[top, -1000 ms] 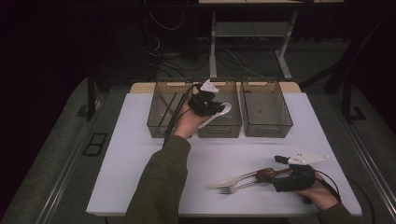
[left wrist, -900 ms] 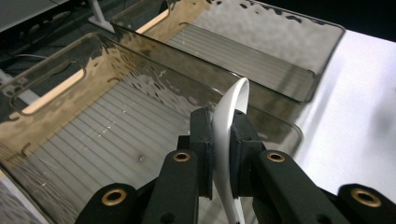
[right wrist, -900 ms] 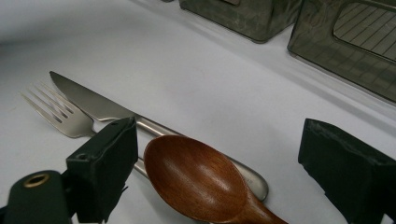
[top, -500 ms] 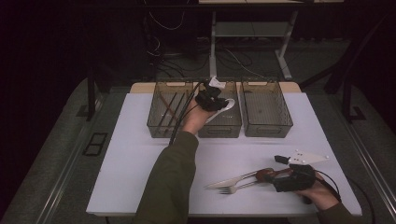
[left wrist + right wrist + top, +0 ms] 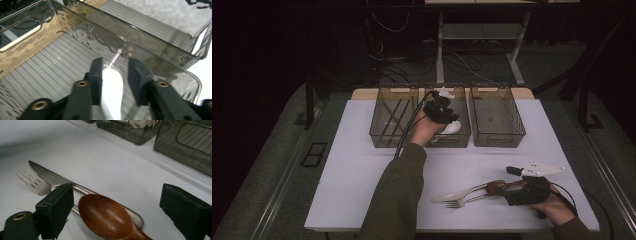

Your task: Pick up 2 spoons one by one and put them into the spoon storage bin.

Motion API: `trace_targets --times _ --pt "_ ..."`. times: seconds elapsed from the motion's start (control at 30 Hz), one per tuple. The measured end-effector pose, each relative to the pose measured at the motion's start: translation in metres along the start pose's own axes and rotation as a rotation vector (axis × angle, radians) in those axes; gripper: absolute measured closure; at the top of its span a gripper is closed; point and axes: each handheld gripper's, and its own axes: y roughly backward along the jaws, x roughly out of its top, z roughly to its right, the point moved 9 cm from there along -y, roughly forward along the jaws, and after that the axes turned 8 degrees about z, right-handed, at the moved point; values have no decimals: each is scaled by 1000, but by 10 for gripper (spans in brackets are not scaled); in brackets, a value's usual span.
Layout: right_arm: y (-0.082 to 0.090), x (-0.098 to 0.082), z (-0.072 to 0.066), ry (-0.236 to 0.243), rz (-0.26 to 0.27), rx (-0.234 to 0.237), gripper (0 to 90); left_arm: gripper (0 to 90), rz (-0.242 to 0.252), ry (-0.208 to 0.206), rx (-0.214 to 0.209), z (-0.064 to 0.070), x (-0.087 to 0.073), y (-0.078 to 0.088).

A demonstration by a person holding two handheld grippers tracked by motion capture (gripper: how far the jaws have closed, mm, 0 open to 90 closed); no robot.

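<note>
Left gripper view: a white spoon (image 5: 112, 86) is seen lying lengthwise between the just-opened, spread jaws of the left gripper (image 5: 115, 72) inside the middle bin (image 5: 160, 47), its long axis in line with the jaws, no longer pinched.

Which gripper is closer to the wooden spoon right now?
Right. The right gripper sits over the wooden spoon, its bowl between the open fingers. The left gripper is far off, down in the middle bin with a white utensil.
</note>
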Motion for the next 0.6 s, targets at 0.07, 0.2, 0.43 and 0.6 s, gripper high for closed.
trace_targets --times 0.07,0.2,0.43,0.6 --pt "0 0 0 1 -1 0 118 543 3 -6 -10 -1 1 2" --pt "0 0 -1 0 -4 4 118 456 35 20 -31 4 6 7" --pt "0 0 1 3 -4 1 118 375 65 10 -58 16 9 25" --pt "1 0 2 -8 -6 -3 118 328 80 -3 -72 25 6 43"
